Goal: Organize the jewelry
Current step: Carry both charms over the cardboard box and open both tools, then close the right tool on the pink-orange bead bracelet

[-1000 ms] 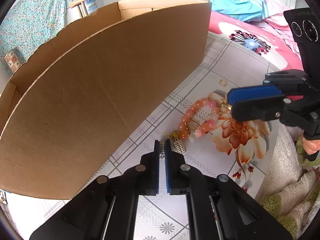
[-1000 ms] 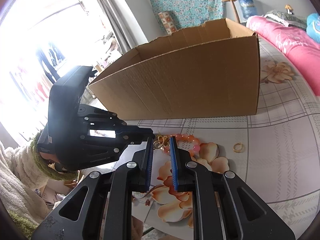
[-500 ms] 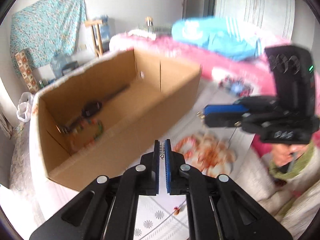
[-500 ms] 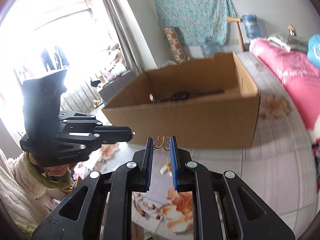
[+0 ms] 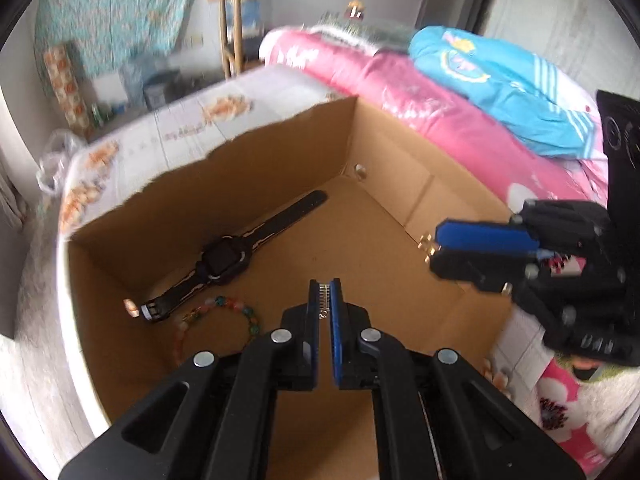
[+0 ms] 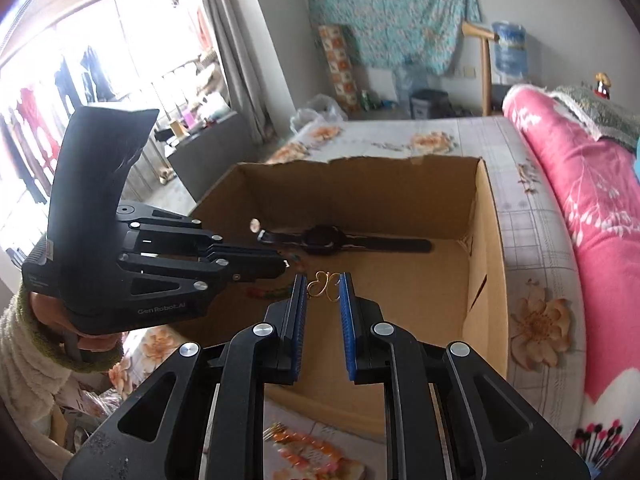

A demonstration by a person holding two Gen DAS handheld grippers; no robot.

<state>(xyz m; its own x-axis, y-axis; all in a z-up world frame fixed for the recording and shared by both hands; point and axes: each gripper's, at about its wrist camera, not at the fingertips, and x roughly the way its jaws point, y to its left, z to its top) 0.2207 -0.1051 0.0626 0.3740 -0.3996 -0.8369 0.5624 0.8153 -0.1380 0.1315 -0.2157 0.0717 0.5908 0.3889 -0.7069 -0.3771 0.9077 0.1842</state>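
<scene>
Gold looped wire pendant (image 6: 325,286), butterfly-shaped

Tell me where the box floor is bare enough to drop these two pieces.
The cardboard box floor is bare across its middle and right, from the black watch to the right wall and far corner. It is crowded at the left, where the watch lies along the far wall and the beaded bracelet sits just in front of it.

A bed (image 6: 524,216) covered by a floral checked sheet is seen; an open cardboard box (image 6: 486,248) and a pink quilt (image 6: 592,200) are carried directly on it.
</scene>
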